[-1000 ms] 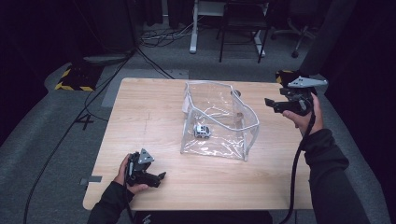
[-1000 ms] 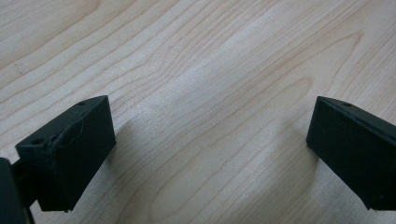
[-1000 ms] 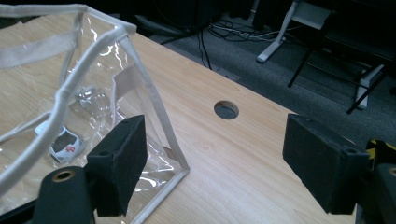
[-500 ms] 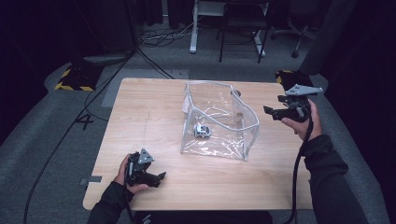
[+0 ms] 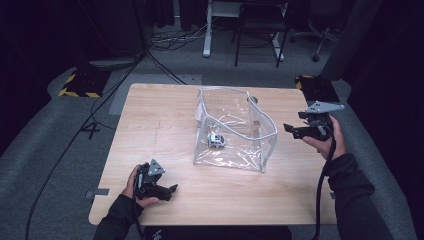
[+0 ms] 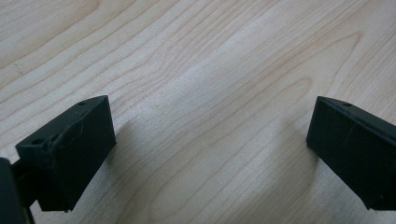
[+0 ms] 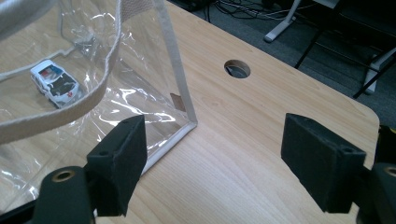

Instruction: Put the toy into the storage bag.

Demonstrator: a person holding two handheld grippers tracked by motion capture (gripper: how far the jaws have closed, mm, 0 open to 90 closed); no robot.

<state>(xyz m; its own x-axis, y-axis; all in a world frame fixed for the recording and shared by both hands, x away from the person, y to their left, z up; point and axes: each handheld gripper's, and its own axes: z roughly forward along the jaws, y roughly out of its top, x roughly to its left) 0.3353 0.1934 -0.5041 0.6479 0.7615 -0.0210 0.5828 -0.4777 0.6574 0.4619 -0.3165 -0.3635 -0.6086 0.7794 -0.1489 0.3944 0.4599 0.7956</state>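
A clear plastic bag (image 5: 235,130) with white trim stands open in the middle of the wooden table (image 5: 160,115). A small white toy car (image 5: 216,140) lies on the bag's bottom. My left gripper (image 5: 169,192) rests near the table's front left corner, far from the bag. In the left gripper view it is open (image 6: 210,154) over bare wood. My right gripper (image 5: 291,131) is held just right of the bag, pointing at it. Seen in the right gripper view, it is open (image 7: 215,158) with the bag's corner (image 7: 180,84) and the car (image 7: 55,83) ahead of its jaws.
A round cable hole (image 7: 237,69) lies in the table behind the bag's right side. Beyond the far edge stand desk legs (image 5: 206,30) and chairs on grey carpet. A yellow-black striped block (image 5: 77,82) and cables lie on the floor at the left.
My right gripper has come down and nearer the person, staying just right of the bag. The left gripper, the bag and the car have not moved.
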